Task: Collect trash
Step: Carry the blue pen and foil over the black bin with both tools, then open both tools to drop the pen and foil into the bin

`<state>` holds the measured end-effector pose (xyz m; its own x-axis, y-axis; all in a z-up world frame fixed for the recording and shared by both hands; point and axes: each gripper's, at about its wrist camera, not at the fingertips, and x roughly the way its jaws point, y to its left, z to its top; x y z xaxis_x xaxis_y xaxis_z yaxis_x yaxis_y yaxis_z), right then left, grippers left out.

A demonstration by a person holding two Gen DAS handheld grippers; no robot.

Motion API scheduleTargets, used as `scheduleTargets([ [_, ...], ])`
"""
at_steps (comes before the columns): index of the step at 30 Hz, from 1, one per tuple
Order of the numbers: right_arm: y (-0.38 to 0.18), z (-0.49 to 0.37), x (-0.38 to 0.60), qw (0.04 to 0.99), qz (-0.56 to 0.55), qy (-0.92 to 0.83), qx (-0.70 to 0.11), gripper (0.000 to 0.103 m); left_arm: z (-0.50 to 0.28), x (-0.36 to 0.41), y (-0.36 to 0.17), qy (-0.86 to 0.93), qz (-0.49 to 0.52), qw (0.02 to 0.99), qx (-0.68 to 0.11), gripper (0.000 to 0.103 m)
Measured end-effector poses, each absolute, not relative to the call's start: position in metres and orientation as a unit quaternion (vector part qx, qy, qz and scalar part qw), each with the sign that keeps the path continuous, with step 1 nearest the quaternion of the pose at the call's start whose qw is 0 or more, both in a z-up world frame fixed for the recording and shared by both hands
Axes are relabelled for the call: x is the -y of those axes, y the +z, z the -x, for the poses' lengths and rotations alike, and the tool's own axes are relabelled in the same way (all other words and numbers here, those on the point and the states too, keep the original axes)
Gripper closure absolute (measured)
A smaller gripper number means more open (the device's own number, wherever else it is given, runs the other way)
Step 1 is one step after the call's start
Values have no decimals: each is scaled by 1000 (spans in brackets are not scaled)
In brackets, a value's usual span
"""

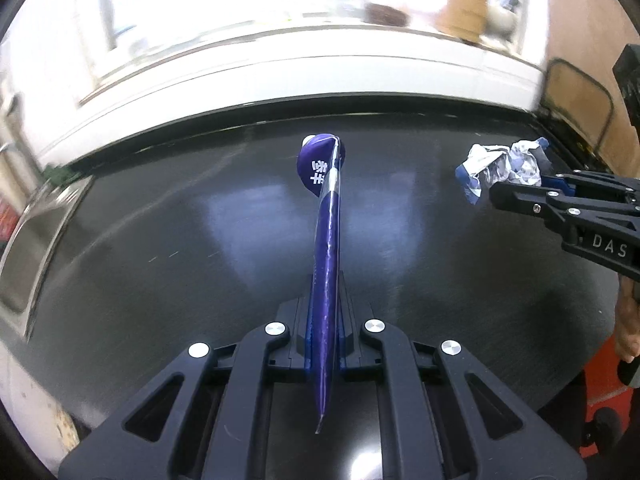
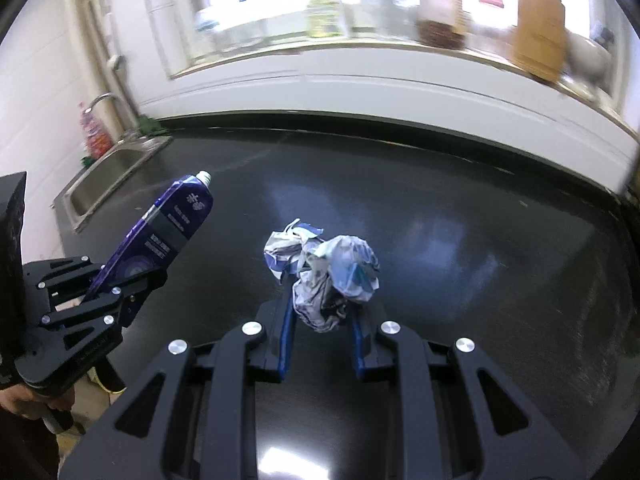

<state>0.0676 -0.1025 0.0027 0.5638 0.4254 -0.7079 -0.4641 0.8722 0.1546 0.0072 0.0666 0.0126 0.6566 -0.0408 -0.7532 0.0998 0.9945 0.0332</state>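
Two pieces of trash are up off the dark surface (image 2: 460,208), with a sink (image 2: 104,176) far left. My left hand-held gripper (image 1: 323,332) is clamped on a purple tube (image 1: 326,264); my right hand-held gripper (image 2: 322,334), partly closed, pinches a crumpled wrapper (image 2: 328,272).

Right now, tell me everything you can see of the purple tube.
The purple tube is a squeezed-flat, glossy plastic tube with white characters, a dark label band and a white threaded neck, no cap. The left gripper is shut on its crimped tail end, holding it clear above the black countertop, neck pointing away.
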Motion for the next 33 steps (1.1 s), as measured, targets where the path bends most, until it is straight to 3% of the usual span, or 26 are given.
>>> scheduleTargets([
  [8, 5, -32, -46, 840, 68, 380, -381, 80, 78, -181, 10, 94, 12, 909, -405, 95],
  [18, -9, 73, -241, 735, 143, 547, -374, 80, 221, -318, -28, 279, 79, 856, -427, 95],
  [25, -51, 138, -332, 664, 193, 608, -390, 80, 282, -369, -74, 333, 128, 820, -447, 95],
  [33, -119, 158, -380, 641, 230, 596, -426, 80, 290, -400, -143, 331, 173, 802, -466, 95],
])
